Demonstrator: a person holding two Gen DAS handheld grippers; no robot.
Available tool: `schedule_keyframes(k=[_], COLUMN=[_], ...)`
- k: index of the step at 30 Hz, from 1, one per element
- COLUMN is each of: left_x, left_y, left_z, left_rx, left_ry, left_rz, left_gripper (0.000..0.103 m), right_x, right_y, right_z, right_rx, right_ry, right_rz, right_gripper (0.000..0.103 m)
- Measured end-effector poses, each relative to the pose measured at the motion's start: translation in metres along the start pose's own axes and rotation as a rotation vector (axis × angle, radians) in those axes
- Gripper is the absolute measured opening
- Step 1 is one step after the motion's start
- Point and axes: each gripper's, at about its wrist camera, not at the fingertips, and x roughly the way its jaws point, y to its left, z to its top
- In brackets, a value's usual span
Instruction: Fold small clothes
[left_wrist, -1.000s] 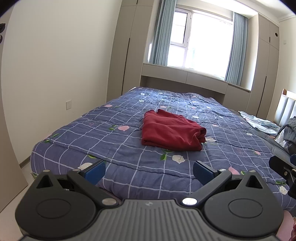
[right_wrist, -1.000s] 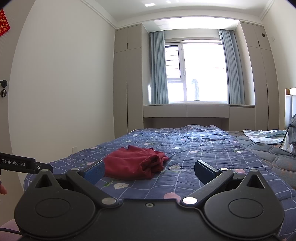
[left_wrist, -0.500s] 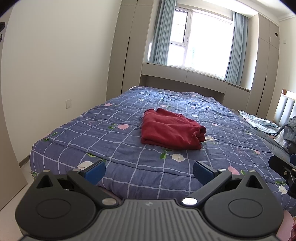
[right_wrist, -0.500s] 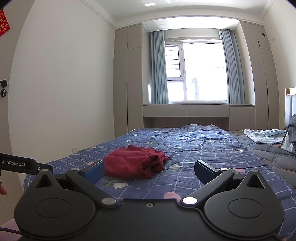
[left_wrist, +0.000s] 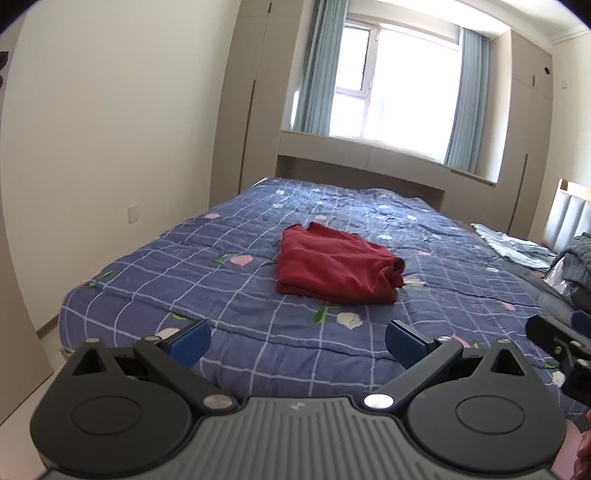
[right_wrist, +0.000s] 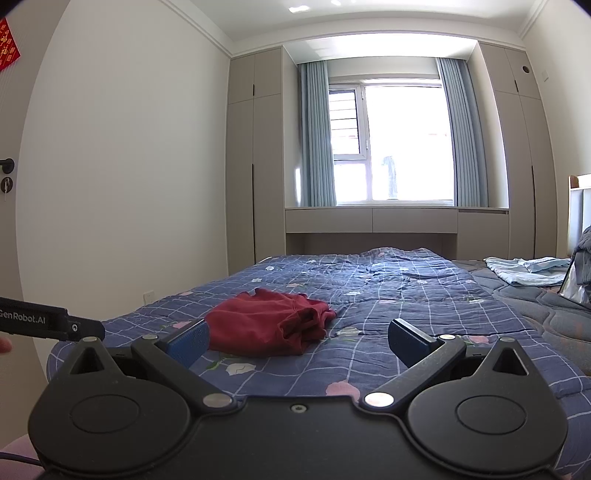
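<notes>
In the left wrist view, the left tool (left_wrist: 297, 338) fills the bottom of the frame, released, its 2 blue-padded fingers (left_wrist: 190, 339) spread wide with nothing between them. It hangs above the near edge of the bed (left_wrist: 221, 295), which is covered by a blue checked quilt with flower prints. The red garment (left_wrist: 336, 267) lies at the centre of the frame, on the quilt, well apart from the fingers. It is folded into a rough rectangle, with a bunched, rolled edge at its right end. At the right edge of this frame the black body of the right tool (left_wrist: 557, 341) juts in beside the bed.

In the right wrist view, the right tool (right_wrist: 297, 336) also stands released, its 2 blue pads far apart and holding nothing. The red garment (right_wrist: 269, 323) sits left of centre, just beyond the left pad in the picture, though lying farther off on the quilt and not touched. The bed (right_wrist: 406, 302) stretches to the window (right_wrist: 388, 144) at upper centre, flanked by blue-grey curtains (right_wrist: 316, 136). A pale blue cloth (right_wrist: 524, 269) lies at the right edge on a grey quilted cover. At the left edge, a black bar of the left tool (right_wrist: 48, 321) carries the lettering "GenRobot.AI".
</notes>
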Motion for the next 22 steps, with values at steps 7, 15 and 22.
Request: schedule_keyframes(k=[7,15,22], left_x=[-0.0033,-0.0041,-0.0041], left_y=[-0.0012,-0.0014,0.0005], left_z=[-0.0002,0.0001,-0.0005], left_rx=[-0.01,-0.002,-0.014], left_ry=[-0.015,-0.019,-0.01], left_rz=[-0.003,0.016,0.019], left_gripper=[0.103,0.103,0.103], right_x=[0.0004,0.0001,0.001], right_y=[0.0005,0.0007,0.001], right_z=[-0.001,-0.0012,-0.0024], right_rx=[0.0,0.0,0.0], right_ry=[0.0,-0.001,0.003], right_rz=[-0.001,-0.001,0.0], right_gripper=[0.103,0.103,0.103])
